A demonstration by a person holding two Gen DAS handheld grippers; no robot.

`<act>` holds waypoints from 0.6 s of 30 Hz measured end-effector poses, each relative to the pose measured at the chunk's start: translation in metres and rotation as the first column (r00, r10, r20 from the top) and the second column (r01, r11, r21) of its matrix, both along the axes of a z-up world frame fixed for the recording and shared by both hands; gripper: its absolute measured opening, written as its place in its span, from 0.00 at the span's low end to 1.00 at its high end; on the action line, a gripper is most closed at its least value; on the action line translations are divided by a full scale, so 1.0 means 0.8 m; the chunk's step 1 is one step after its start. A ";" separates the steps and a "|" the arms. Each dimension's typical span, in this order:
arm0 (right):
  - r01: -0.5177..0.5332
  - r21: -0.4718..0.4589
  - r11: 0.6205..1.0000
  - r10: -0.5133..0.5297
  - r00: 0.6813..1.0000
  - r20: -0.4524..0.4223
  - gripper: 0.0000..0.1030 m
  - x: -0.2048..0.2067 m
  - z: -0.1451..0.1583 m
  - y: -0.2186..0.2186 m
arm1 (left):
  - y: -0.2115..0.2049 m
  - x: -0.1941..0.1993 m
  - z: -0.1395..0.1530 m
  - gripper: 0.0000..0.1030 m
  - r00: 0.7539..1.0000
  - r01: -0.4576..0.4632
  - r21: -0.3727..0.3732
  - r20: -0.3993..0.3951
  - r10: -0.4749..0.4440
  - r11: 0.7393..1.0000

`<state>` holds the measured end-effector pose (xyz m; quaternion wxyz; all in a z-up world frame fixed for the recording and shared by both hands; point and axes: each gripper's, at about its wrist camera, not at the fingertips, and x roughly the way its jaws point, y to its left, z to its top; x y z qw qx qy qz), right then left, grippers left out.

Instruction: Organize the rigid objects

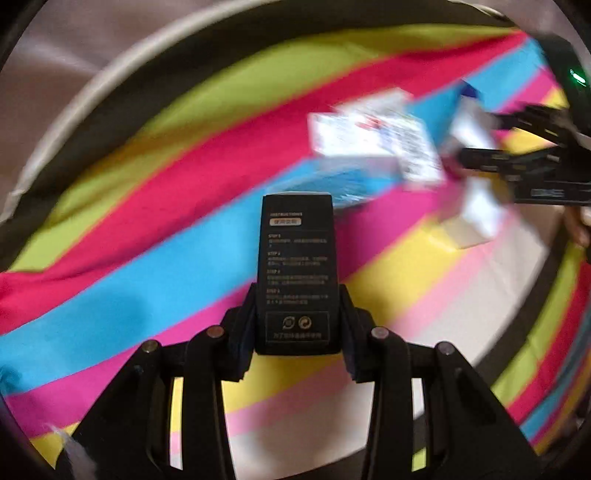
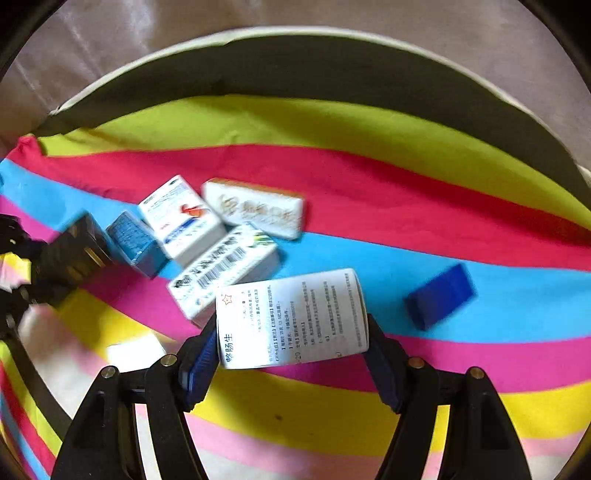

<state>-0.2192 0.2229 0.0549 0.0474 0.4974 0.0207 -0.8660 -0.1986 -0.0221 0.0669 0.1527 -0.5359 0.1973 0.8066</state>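
My left gripper (image 1: 297, 321) is shut on a black box (image 1: 297, 273) with printed instructions, held above the striped cloth. My right gripper (image 2: 291, 354) is shut on a white medicine box (image 2: 291, 321) with printed text. Ahead of it in the right wrist view lies a cluster of boxes: a white box with gold print (image 2: 255, 208), a white and blue box (image 2: 181, 221), a barcode box (image 2: 225, 273) and a small blue box (image 2: 133, 243). A dark blue box (image 2: 439, 295) lies alone to the right. The left gripper with the black box (image 2: 74, 251) shows at the left edge.
A cloth with rainbow stripes (image 2: 369, 184) covers a round table with a pale rim (image 2: 295, 31). In the left wrist view the blurred box cluster (image 1: 373, 144) lies ahead and the right gripper (image 1: 524, 166) comes in from the right.
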 end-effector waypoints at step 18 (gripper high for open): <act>0.082 0.014 0.997 -0.082 0.997 0.012 0.69 -0.032 -0.016 0.002 | 0.045 -0.034 -0.030 0.41 0.992 0.123 -0.117 -0.021 -0.126 0.985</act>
